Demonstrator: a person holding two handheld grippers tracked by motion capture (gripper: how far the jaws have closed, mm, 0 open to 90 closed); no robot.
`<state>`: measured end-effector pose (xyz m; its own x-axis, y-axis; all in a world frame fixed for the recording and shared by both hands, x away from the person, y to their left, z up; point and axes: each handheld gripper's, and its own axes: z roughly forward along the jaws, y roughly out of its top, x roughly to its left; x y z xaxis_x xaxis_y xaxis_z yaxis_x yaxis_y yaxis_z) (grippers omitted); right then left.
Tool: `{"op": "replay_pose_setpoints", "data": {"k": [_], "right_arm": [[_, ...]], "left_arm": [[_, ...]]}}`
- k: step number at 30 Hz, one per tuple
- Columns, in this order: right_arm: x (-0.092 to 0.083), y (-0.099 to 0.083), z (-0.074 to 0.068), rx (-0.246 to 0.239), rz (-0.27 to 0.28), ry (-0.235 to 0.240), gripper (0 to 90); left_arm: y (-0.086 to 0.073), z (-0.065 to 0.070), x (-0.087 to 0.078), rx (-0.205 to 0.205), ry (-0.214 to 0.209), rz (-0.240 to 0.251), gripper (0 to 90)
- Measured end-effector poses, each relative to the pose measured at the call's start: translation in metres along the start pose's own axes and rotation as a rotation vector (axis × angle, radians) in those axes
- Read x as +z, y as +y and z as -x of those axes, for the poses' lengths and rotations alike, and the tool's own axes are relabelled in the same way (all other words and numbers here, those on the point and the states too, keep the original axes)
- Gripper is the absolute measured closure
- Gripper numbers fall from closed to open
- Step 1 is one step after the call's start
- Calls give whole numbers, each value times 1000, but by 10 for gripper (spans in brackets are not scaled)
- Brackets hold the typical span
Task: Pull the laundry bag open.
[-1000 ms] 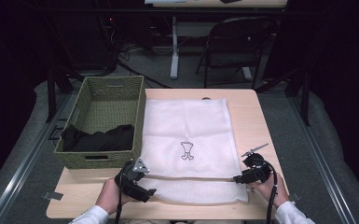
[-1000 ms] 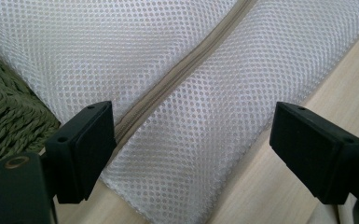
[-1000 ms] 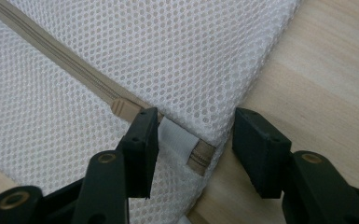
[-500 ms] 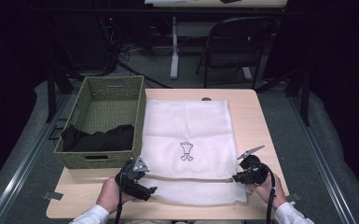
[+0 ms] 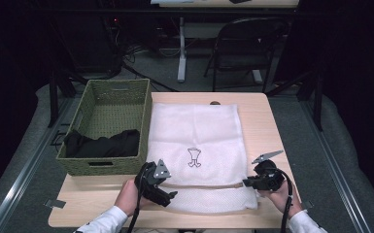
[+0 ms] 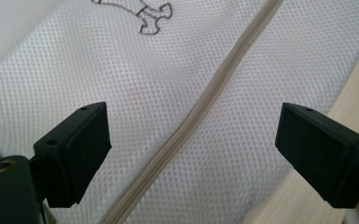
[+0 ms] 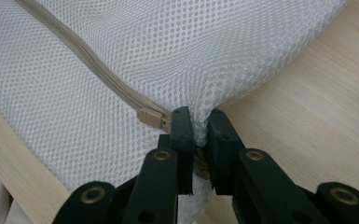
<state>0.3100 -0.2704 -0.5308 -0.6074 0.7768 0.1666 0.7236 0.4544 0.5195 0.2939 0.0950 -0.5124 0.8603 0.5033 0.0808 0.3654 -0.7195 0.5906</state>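
My right gripper (image 7: 196,122) is pinching the mesh bag (image 5: 199,145) by its zipper (image 7: 98,70) end, near the front right corner of the tabletop (image 5: 267,121). My left gripper (image 6: 193,149) has just been opening and hangs spread wide over the bag's front left part, with nothing pressed between its jaws. The bag lies flat beside the green basket (image 5: 111,102).

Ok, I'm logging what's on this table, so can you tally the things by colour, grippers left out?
White: 1, the mesh laundry bag
Green: 1, the woven basket
Black: 1, the dark cloth in the basket
Total: 3
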Motion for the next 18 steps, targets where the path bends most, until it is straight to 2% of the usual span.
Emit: {"op": "replay_pose_setpoints", "data": {"k": [1,3,5,10,18], "right_arm": [[0,0,0,-10,1,-5,829],[-1,0,0,-13,8,-2,829],[-2,1,0,-17,11,-3,829],[-3,1,-1,-14,17,4,829],[-4,1,-1,-14,26,7,830]], "left_arm": [[0,0,0,0,0,0,108],[9,4,7,33,-11,0,110],[12,5,9,39,-16,3,113],[30,12,23,82,-57,9,113],[47,22,36,124,-79,23,108]]}}
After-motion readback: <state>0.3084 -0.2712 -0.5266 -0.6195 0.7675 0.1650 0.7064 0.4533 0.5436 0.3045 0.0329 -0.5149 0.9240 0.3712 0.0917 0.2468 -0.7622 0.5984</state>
